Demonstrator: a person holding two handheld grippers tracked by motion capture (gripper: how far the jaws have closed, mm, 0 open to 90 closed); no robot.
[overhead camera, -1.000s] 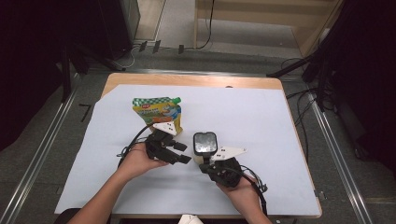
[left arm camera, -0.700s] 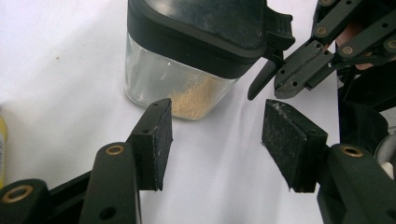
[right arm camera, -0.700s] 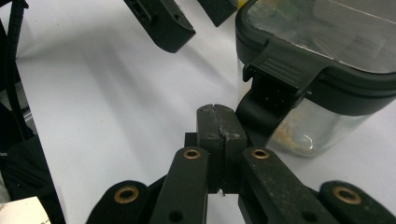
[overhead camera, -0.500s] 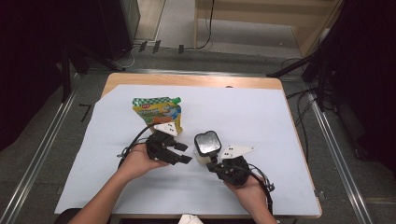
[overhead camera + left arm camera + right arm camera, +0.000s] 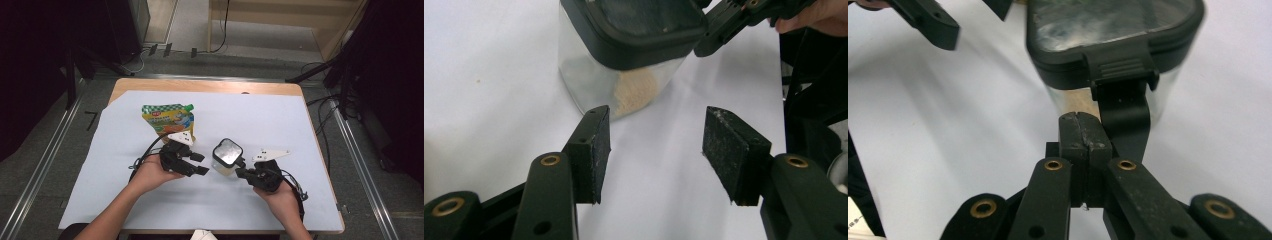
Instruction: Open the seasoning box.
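Clear jar (image 5: 226, 159) with black latched lid holds a little tan powder at its bottom; left gripper (image 5: 656, 145) gapes empty beside it, right gripper (image 5: 1086, 137) is clenched tight on nothing.

Jar (image 5: 624, 60) top cut off by frame edge; pouch (image 5: 167, 120) print too small.

It looked like a lab: a paper-covered table (image 5: 300, 130) stood among dark stands, floor rails (image 5: 40, 165) and loose cables (image 5: 325, 115).
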